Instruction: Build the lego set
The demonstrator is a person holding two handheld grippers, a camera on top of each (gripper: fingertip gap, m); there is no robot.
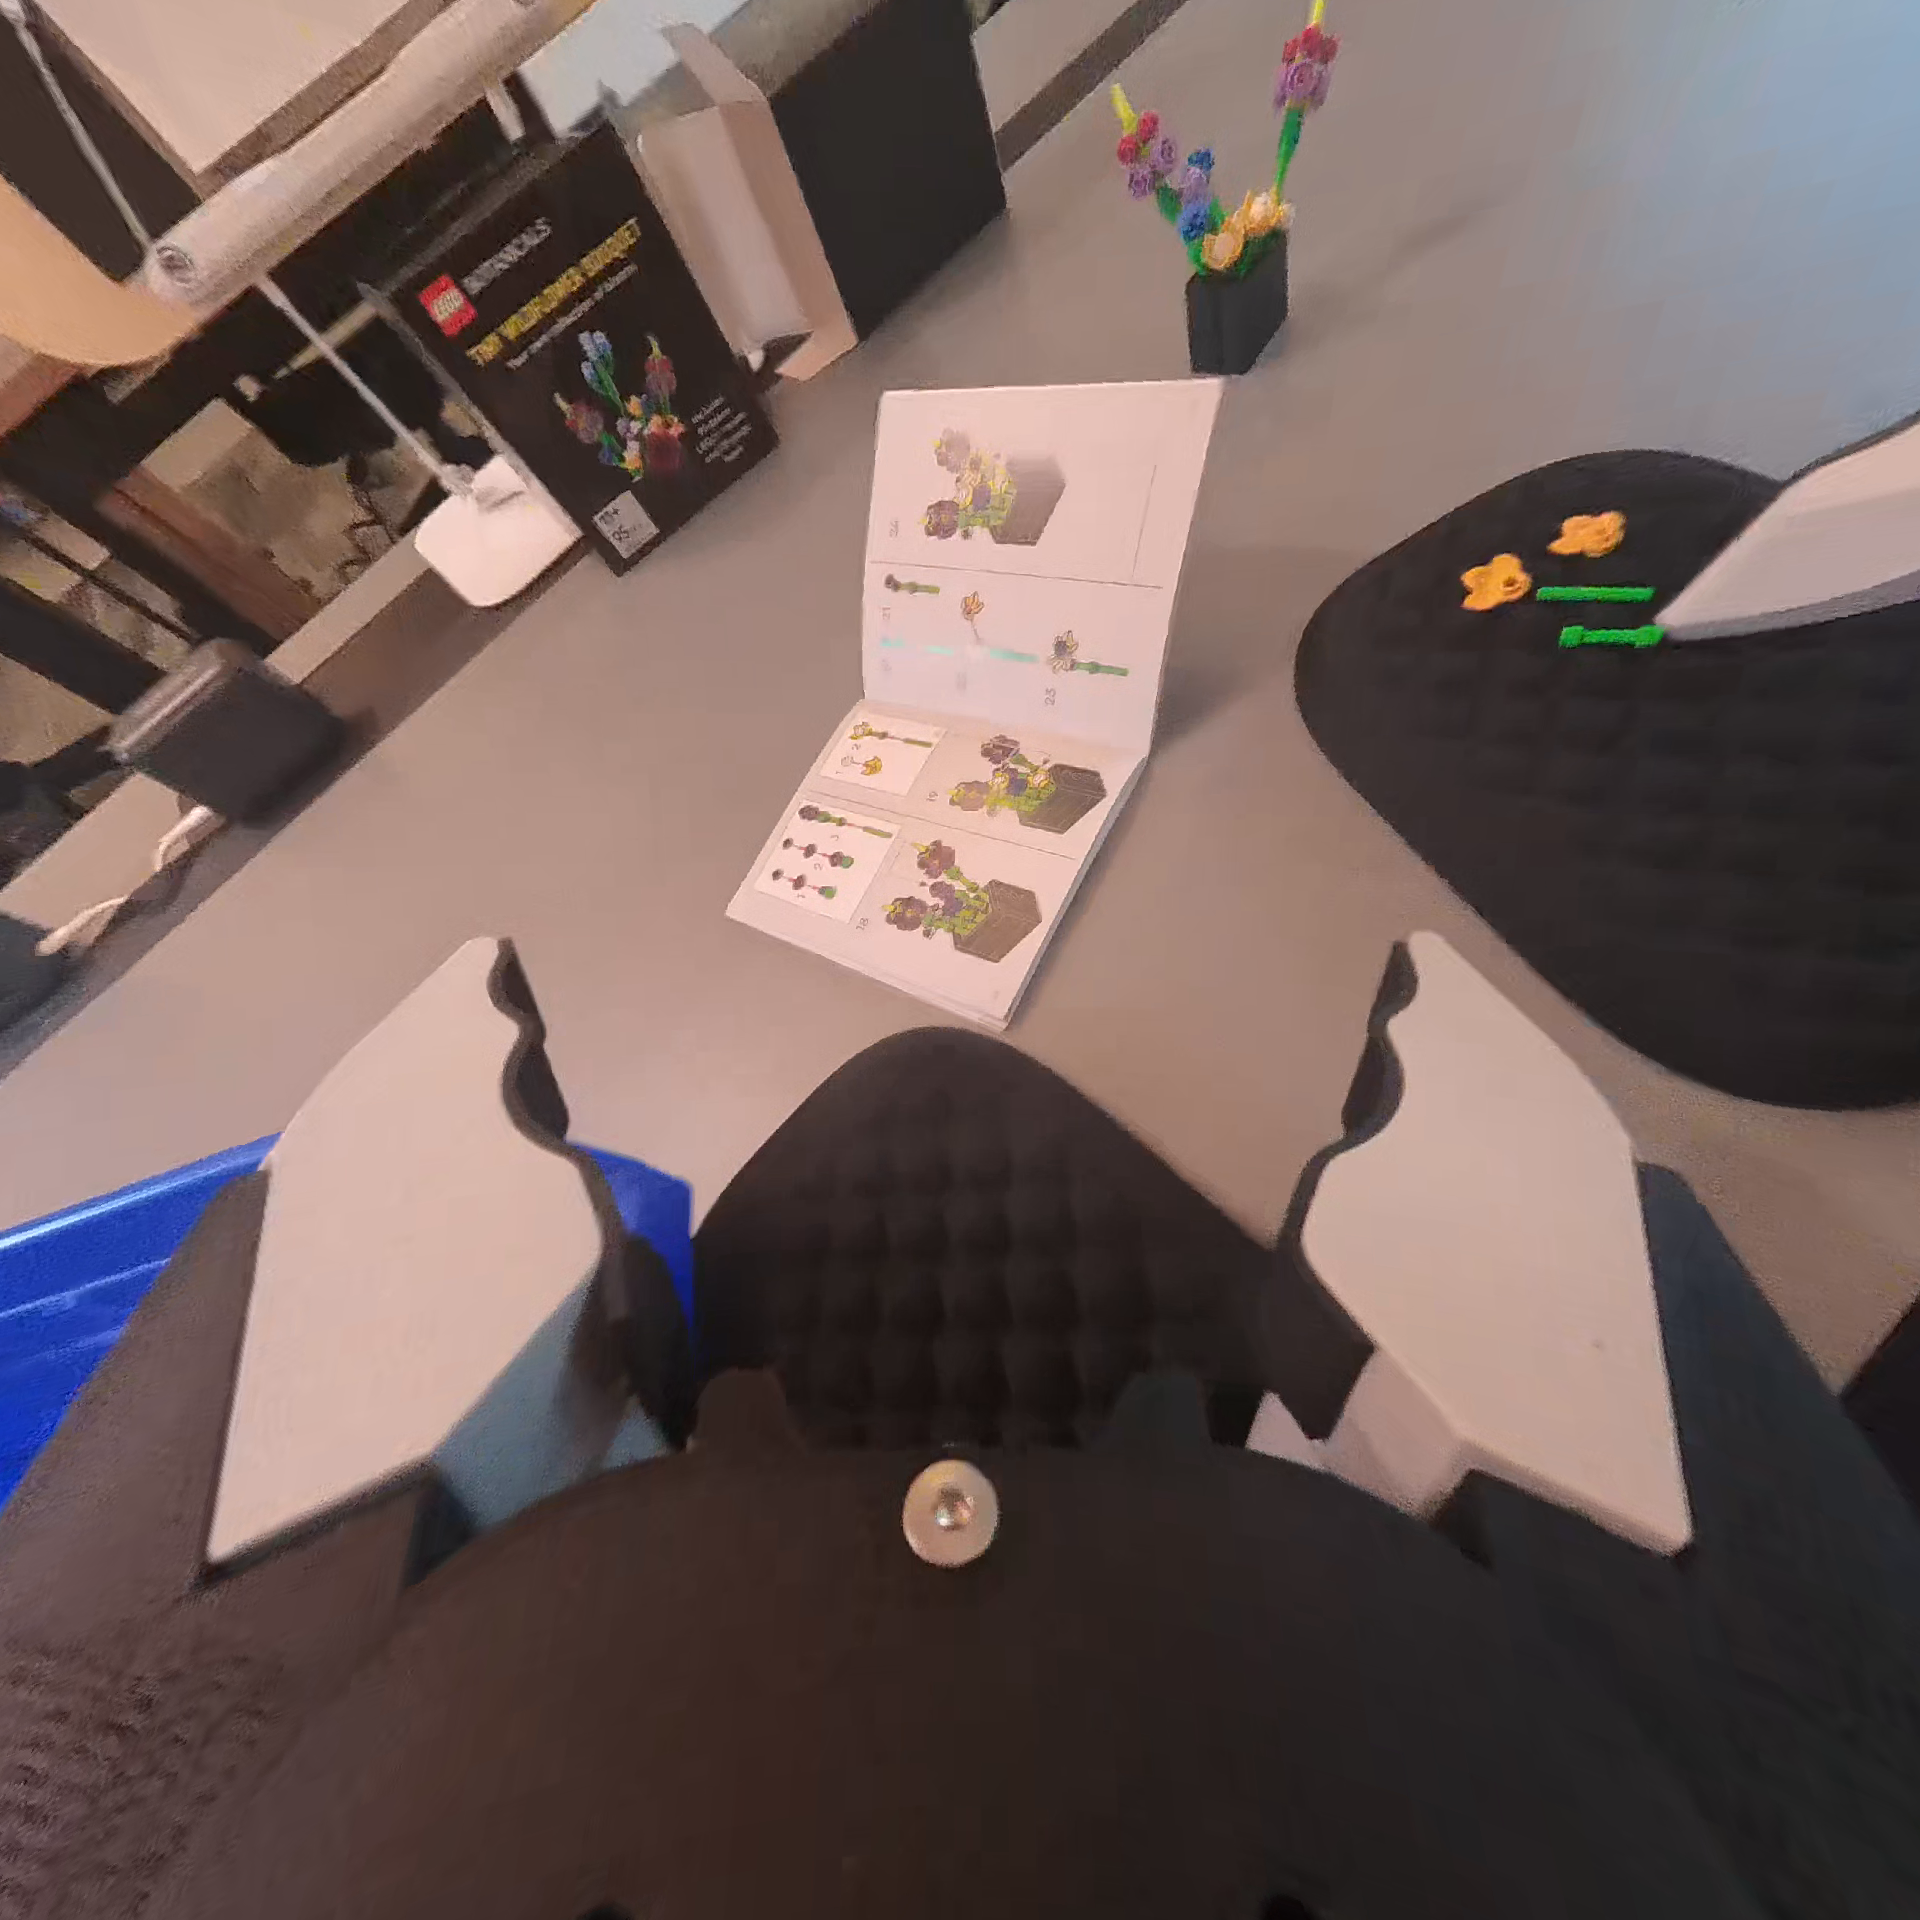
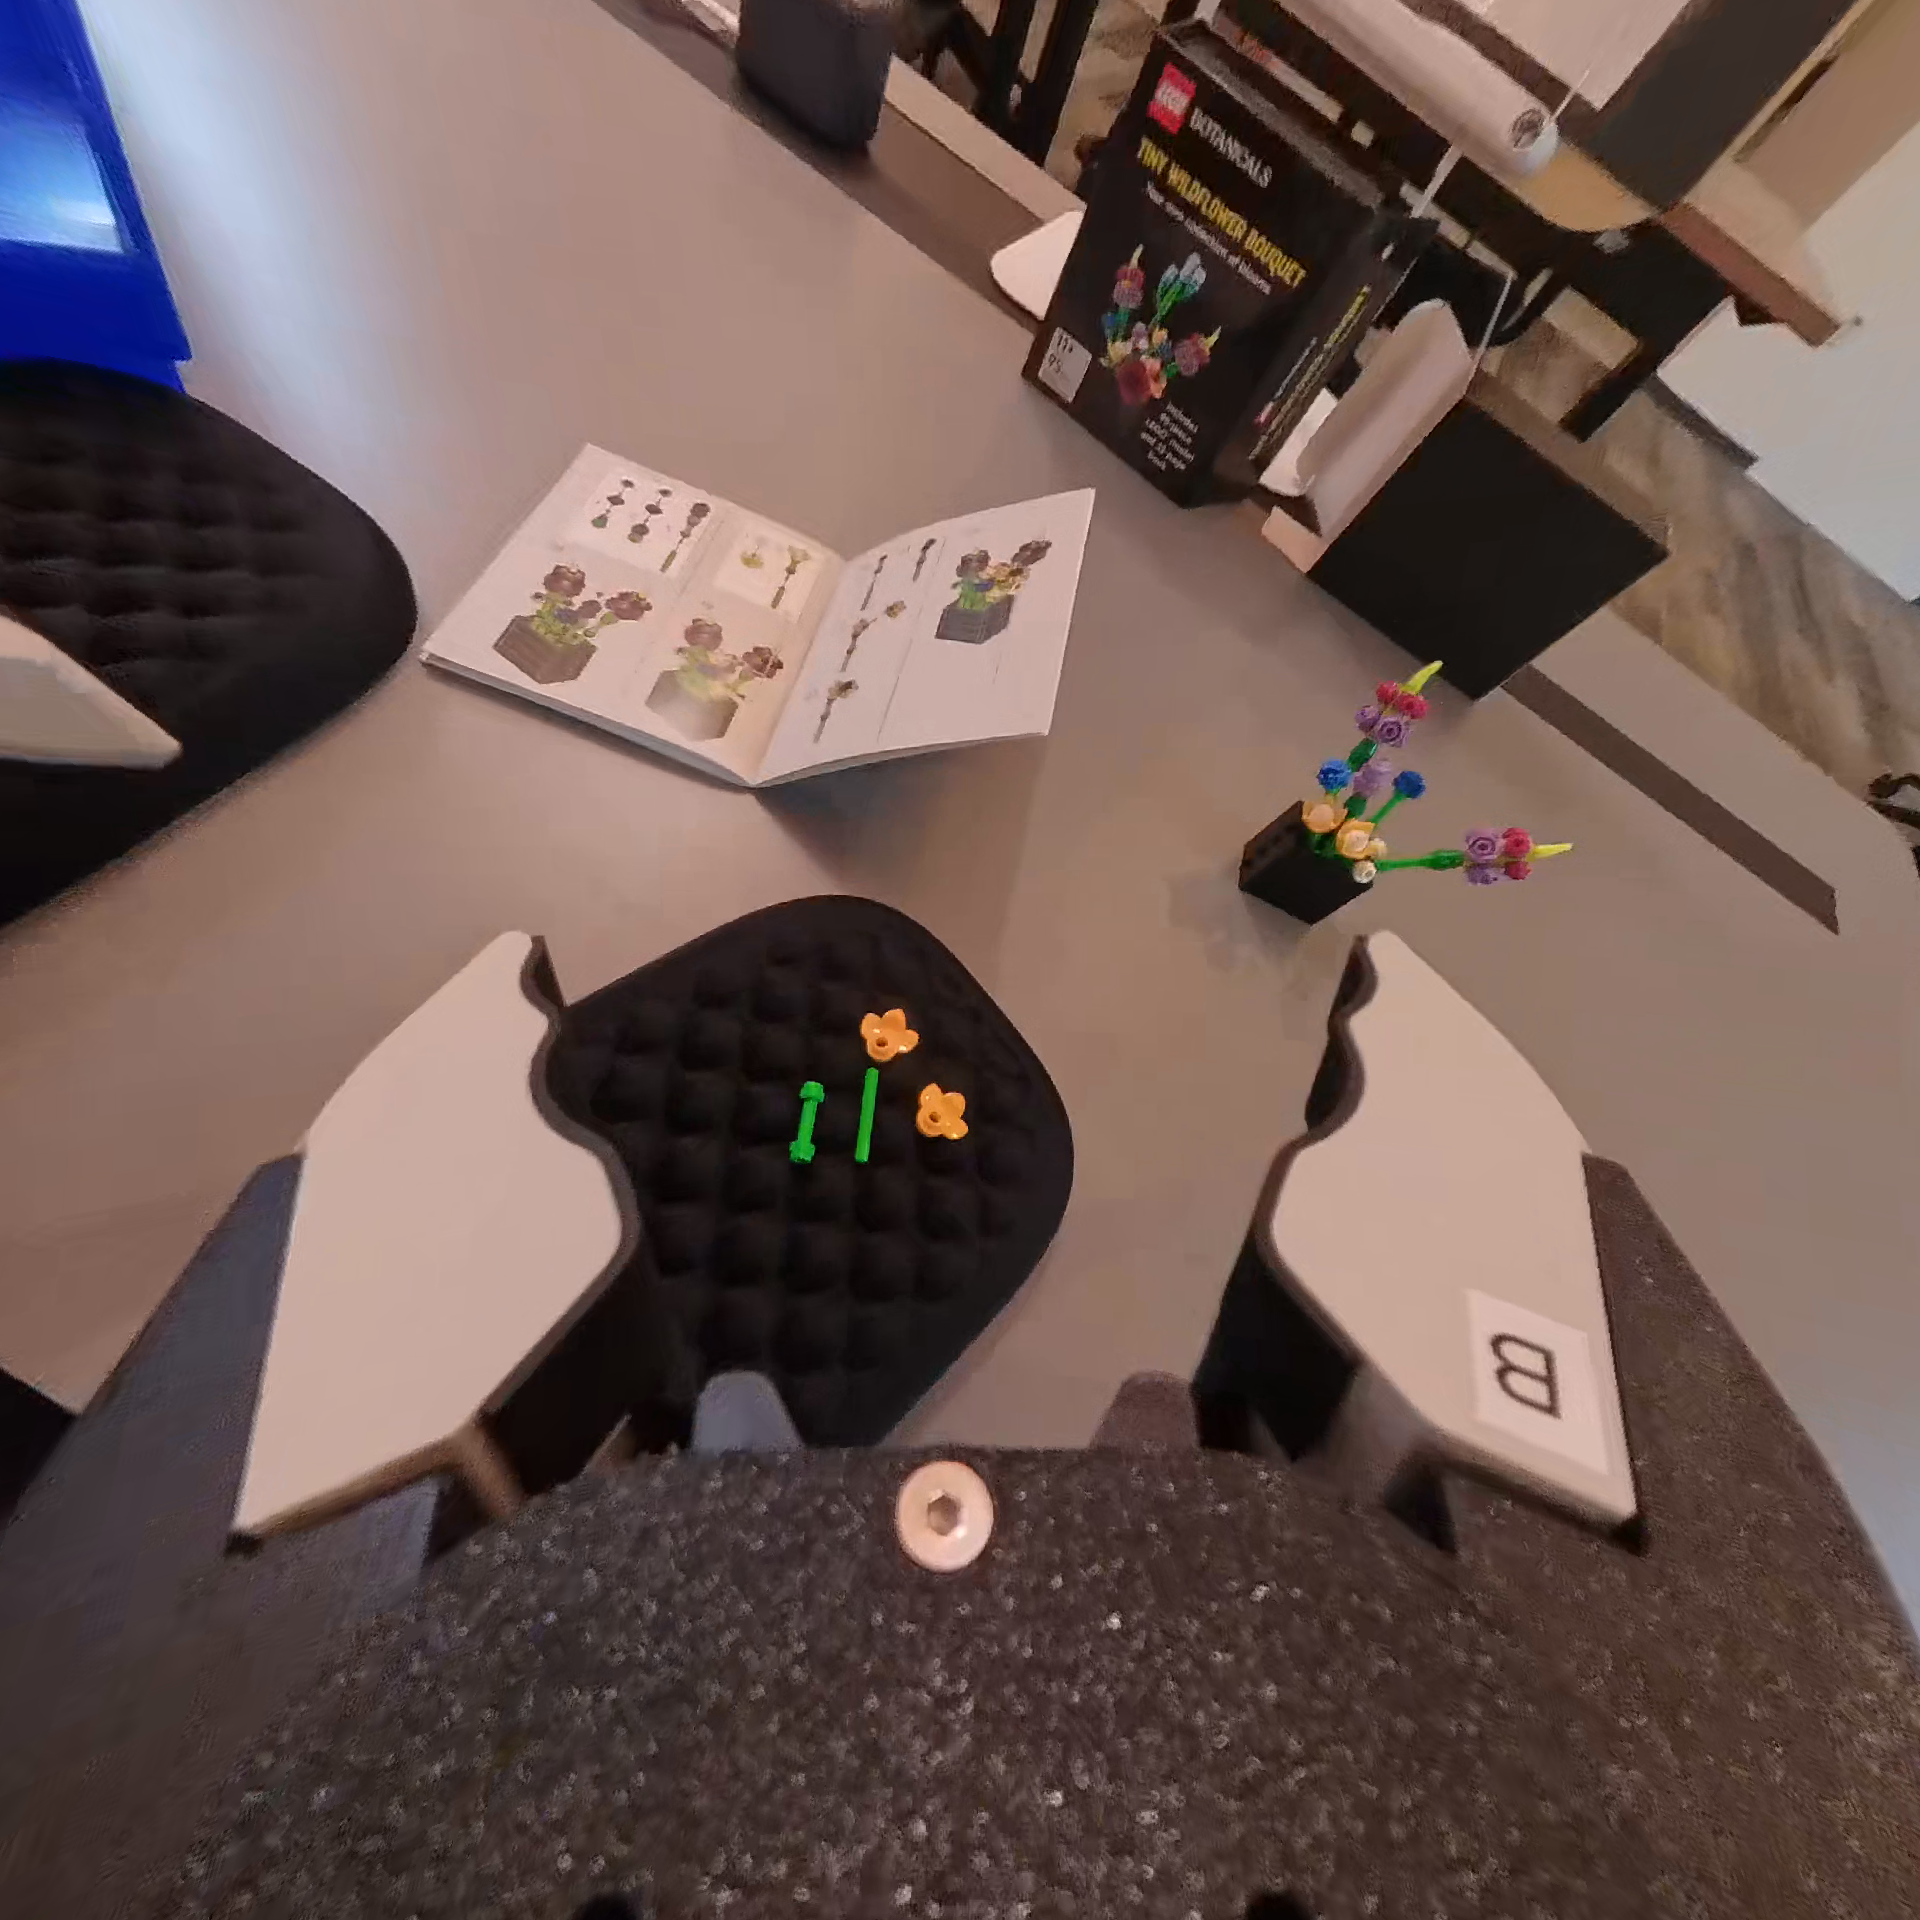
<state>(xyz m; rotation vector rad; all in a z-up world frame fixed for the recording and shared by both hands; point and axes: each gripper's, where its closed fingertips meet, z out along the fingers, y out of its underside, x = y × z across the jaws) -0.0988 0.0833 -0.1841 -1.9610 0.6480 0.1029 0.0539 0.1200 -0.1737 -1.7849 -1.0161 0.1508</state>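
Above the black mat (image 2: 810, 1247), my right claw (image 2: 940, 1049) and left claw (image 1: 951, 1049) hung apart, empty; next I judged joining a green stem (image 2: 865, 1114) to an orange flower (image 2: 888, 1034).

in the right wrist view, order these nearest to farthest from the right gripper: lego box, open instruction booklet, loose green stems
1. Loose green stems, on the black mat just ahead of the right gripper, between its open fingers.
2. Open instruction booklet, farther up the table, ahead and slightly left.
3. Lego box, standing near the table's far edge, ahead-right.

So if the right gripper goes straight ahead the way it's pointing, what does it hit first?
Probably the black dimpled mat, near the loose green stems and orange flowers. The right gripper is open, though depth is unclear.
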